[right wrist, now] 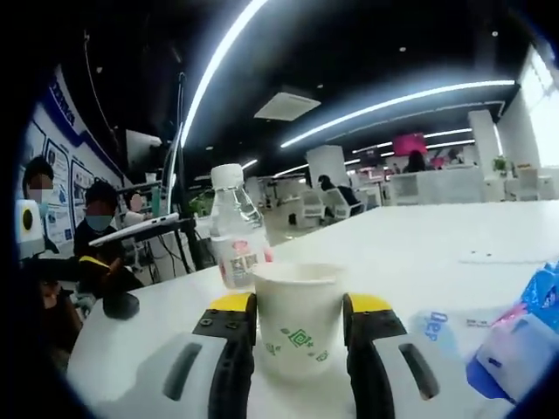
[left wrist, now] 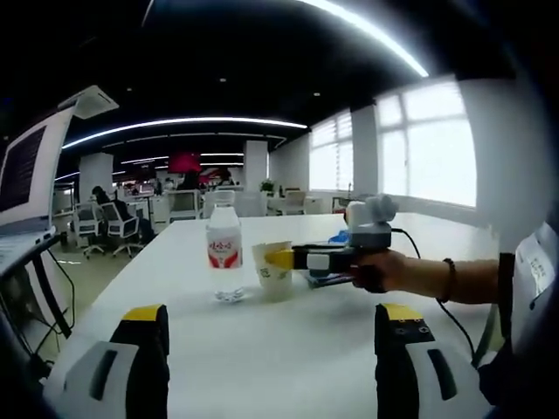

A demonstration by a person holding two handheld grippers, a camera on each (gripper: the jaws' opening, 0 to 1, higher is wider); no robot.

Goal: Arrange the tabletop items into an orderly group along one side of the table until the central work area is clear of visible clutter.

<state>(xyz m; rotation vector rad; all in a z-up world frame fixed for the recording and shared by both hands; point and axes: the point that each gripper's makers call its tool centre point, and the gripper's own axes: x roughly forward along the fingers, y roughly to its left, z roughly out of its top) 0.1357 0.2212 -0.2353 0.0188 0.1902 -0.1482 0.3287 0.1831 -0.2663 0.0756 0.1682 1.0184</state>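
Observation:
A white paper cup point(left wrist: 273, 272) with green print stands on the white table point(left wrist: 288, 358), just right of a clear water bottle point(left wrist: 224, 253) with a red label. My right gripper point(left wrist: 281, 258) comes in from the right, held by a hand point(left wrist: 393, 269), and its jaws close on the cup. In the right gripper view the cup point(right wrist: 300, 327) sits pressed between both jaws of the right gripper point(right wrist: 300, 305), with the bottle point(right wrist: 236, 229) close behind it on the left. My left gripper point(left wrist: 271, 314) stays open near the table's front, holding nothing.
Blue packets point(right wrist: 524, 336) lie right of the cup, partly seen behind the right gripper as blue packets point(left wrist: 336, 237). A black mouse-like object point(right wrist: 120, 305) rests near the table's left edge. A laptop on a stand point(left wrist: 22, 175) is off the left side, and seated people are beyond.

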